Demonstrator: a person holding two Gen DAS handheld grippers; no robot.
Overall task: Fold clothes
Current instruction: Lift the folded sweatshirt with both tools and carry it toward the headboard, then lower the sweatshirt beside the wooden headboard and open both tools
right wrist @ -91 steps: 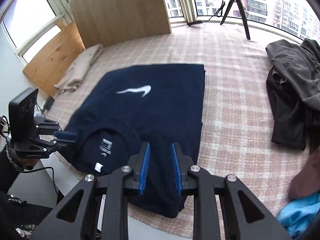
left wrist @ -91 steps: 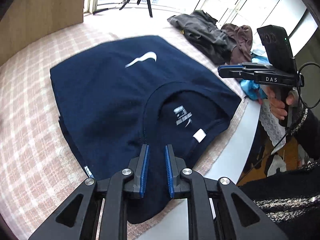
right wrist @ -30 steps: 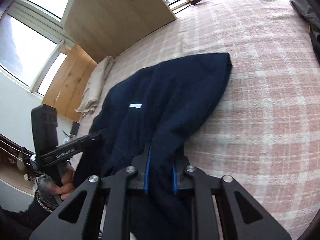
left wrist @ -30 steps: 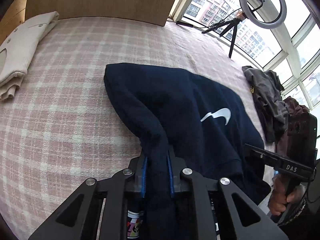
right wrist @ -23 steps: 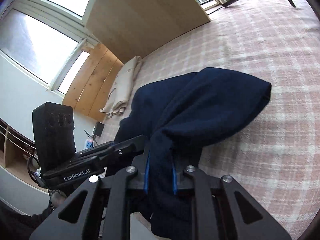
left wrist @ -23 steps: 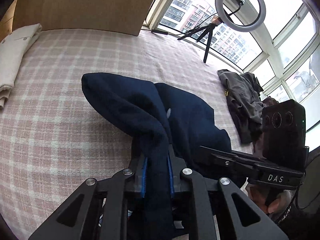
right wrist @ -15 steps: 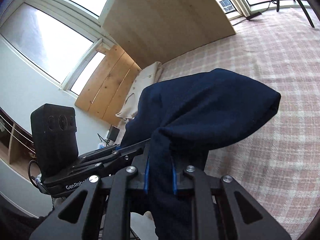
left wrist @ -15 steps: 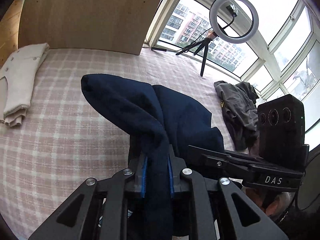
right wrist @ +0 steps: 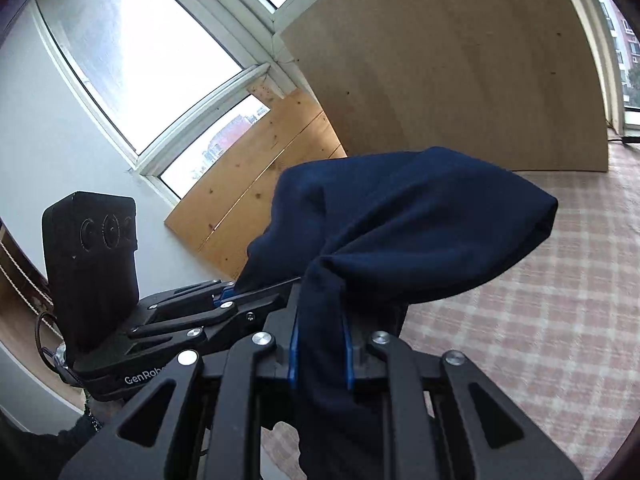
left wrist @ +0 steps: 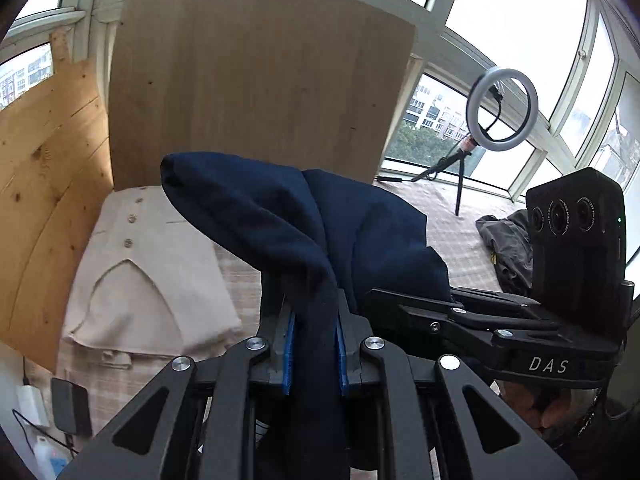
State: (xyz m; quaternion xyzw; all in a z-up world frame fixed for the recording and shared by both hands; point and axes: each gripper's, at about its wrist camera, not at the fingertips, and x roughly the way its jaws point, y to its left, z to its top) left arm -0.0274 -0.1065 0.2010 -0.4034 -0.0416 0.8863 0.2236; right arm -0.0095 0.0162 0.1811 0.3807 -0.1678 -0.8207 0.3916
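Gripping the navy shirt [left wrist: 280, 224] between clenched pads, both the left gripper [left wrist: 314, 354] and right gripper [right wrist: 320, 356] hold it above the plaid cloth [right wrist: 540, 320].

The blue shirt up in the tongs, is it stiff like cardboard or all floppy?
Probably floppy: the blue shirt sags and bunches between the left tongs and right tongs instead of holding a flat shape. It likely isn't slippery, since each pair pinches just a small bunch. It seems light, hanging from two grips only.
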